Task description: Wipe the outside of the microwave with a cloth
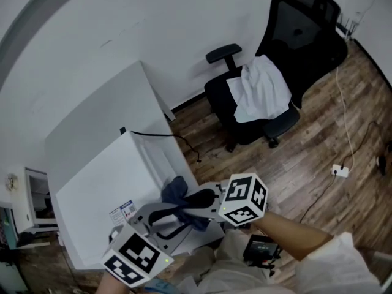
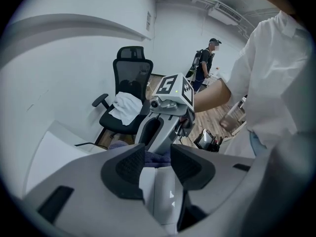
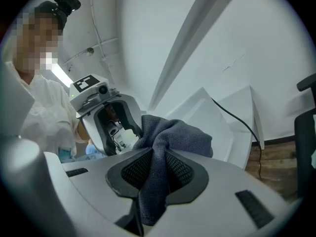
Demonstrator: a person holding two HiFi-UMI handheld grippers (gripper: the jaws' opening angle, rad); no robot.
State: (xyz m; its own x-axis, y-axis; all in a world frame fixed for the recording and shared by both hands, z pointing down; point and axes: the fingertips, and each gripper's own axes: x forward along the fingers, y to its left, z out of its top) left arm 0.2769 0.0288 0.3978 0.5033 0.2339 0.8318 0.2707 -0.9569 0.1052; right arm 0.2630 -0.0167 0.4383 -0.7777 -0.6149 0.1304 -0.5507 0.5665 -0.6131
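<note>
The white microwave [image 1: 116, 176] stands on a white table [image 1: 101, 112], its black cable [image 1: 156, 133] trailing off the back. My right gripper [image 1: 187, 207] is shut on a dark blue cloth [image 1: 176, 192] at the microwave's near right corner. In the right gripper view the cloth [image 3: 170, 139] bunches out beyond the pads [image 3: 131, 174] and hangs down between them. My left gripper [image 1: 168, 222] comes in from below, facing the right one, jaws open. In the left gripper view the cloth [image 2: 159, 159] lies just past its fingertips [image 2: 129, 166]; nothing is clamped.
A black office chair [image 1: 275, 60] with a white garment [image 1: 260, 90] on its seat stands to the right on the wood floor. A white cable and plug [image 1: 340, 170] lie on the floor. A person [image 2: 205, 65] stands far off in the left gripper view.
</note>
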